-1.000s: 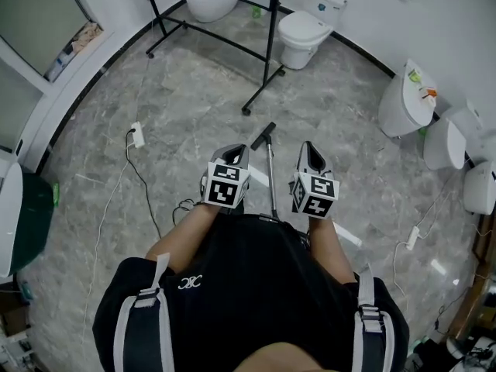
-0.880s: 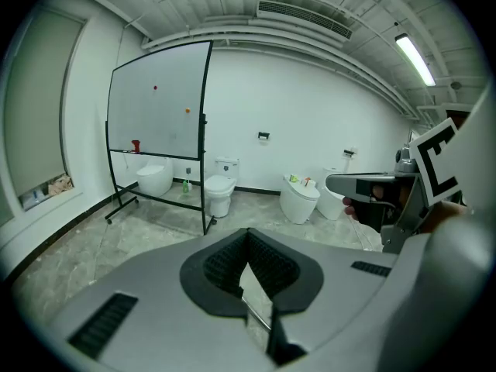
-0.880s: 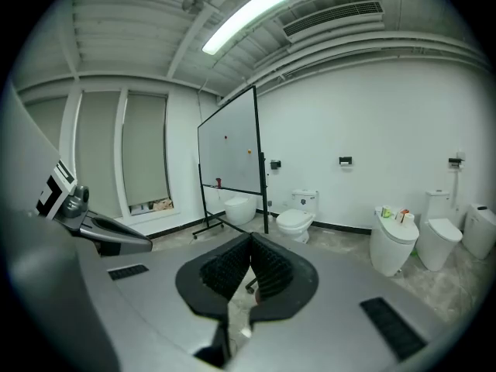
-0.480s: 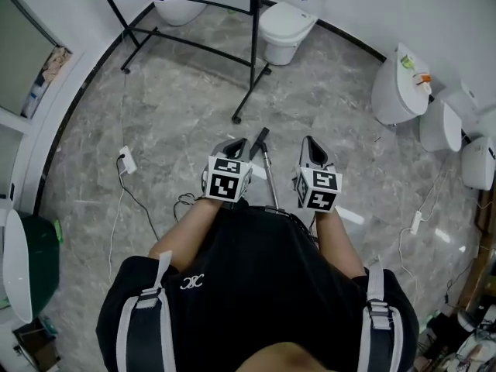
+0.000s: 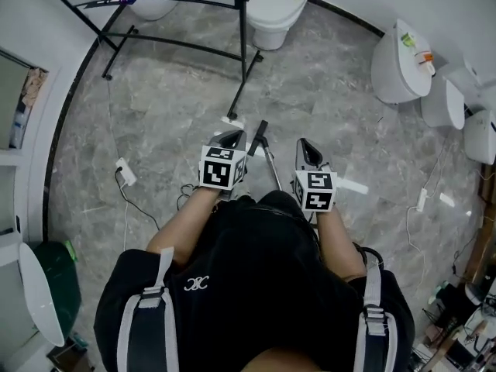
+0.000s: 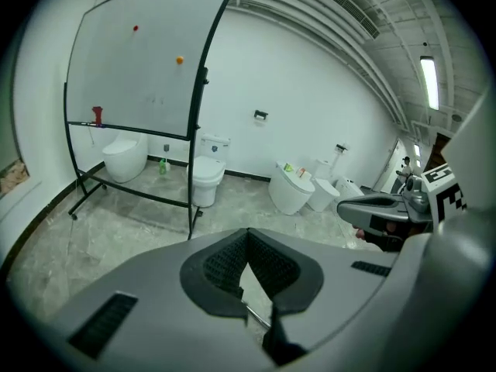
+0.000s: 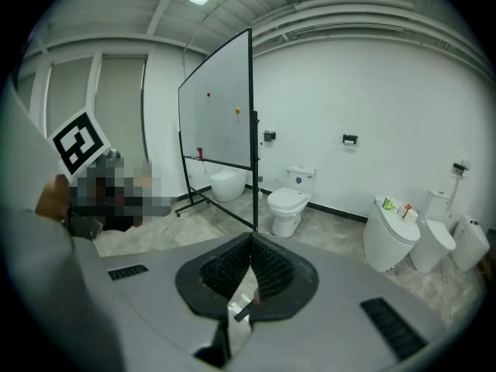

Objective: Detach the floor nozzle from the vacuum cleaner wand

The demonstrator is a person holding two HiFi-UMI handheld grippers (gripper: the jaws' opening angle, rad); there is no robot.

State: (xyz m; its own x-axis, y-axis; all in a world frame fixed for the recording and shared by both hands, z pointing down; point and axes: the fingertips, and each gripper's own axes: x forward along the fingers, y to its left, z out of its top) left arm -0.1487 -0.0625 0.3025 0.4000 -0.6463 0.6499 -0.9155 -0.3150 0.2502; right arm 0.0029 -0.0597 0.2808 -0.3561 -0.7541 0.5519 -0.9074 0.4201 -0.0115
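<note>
The vacuum's silver wand point(image 5: 270, 167) lies on the grey floor between my two grippers, with a black end piece point(image 5: 259, 136) at its far end. Its near part is hidden under my body. My left gripper point(image 5: 230, 139) hovers just left of the wand, shut and empty. My right gripper point(image 5: 305, 147) hovers just right of it, also shut with nothing held. In the left gripper view the left gripper point(image 6: 248, 235) has its jaws closed, and a sliver of the wand point(image 6: 256, 317) shows below them. In the right gripper view the right gripper point(image 7: 252, 242) is shut too.
A black whiteboard stand point(image 5: 242, 49) rises just ahead, with a white toilet point(image 5: 272, 8) behind it and more toilets point(image 5: 398, 62) at the right wall. Cables and a power strip point(image 5: 125, 172) lie on the floor at left. A green bin point(image 5: 56, 283) is at lower left.
Both grippers have moved forward across the floor towards the whiteboard stand and slightly lower, staying shut. The wand's black end now lies between their tips.
</note>
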